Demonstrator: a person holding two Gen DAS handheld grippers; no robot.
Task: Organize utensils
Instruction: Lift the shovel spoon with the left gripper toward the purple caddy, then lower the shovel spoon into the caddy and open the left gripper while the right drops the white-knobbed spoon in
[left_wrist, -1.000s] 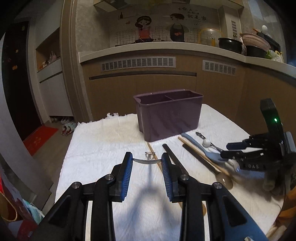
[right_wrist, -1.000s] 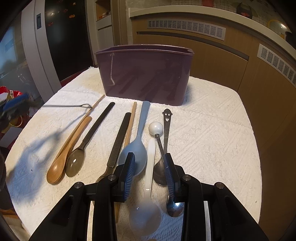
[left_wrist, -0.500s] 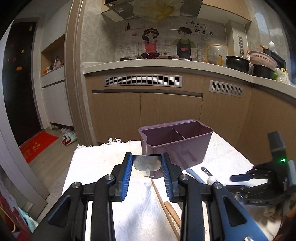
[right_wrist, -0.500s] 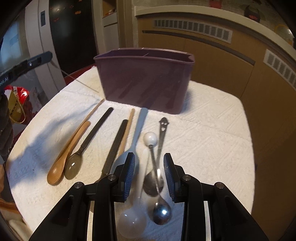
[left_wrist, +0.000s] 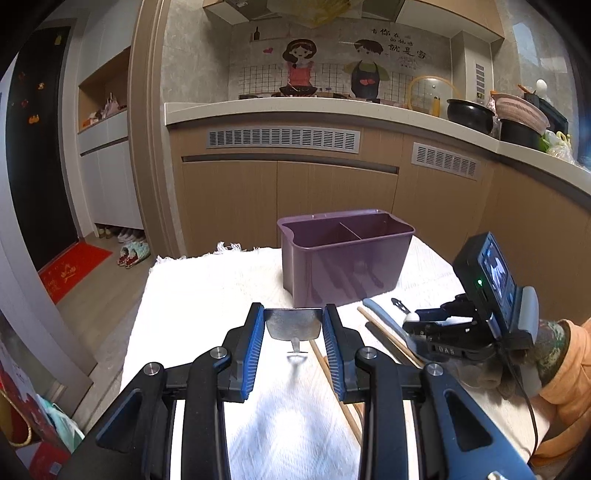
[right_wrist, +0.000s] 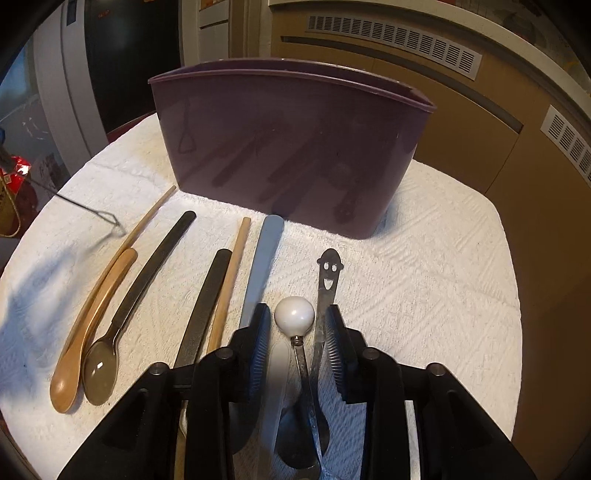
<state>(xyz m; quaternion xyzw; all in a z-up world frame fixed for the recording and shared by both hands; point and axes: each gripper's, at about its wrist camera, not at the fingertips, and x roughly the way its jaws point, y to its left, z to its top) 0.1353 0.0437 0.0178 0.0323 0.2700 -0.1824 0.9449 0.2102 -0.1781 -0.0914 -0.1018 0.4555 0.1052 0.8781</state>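
My left gripper (left_wrist: 293, 325) is shut on a flat metal utensil (left_wrist: 292, 325), held above the white cloth, short of the purple two-compartment caddy (left_wrist: 345, 254). My right gripper (right_wrist: 295, 330) is open, low over the utensils, its jaws straddling the white ball-handled spoon (right_wrist: 294, 316) and the white spoon (right_wrist: 276, 373). The smiley-handled metal spoon (right_wrist: 327, 280) lies under the right finger. Left of these lie the grey-blue spoon (right_wrist: 264, 254), a wooden chopstick (right_wrist: 231, 275), two black-handled utensils (right_wrist: 155, 275) and a wooden spoon (right_wrist: 92, 325). The caddy (right_wrist: 291, 147) stands behind them.
A white towel (right_wrist: 424, 280) covers the small table; its edges drop off on all sides. Kitchen cabinets (left_wrist: 332, 192) stand behind the table. The right gripper with its camera (left_wrist: 480, 314) and a gloved hand shows at the right of the left wrist view.
My left gripper lifted the metal utensil off the cloth and holds it raised toward the caddy. My right gripper moved forward and lower over the white spoons.
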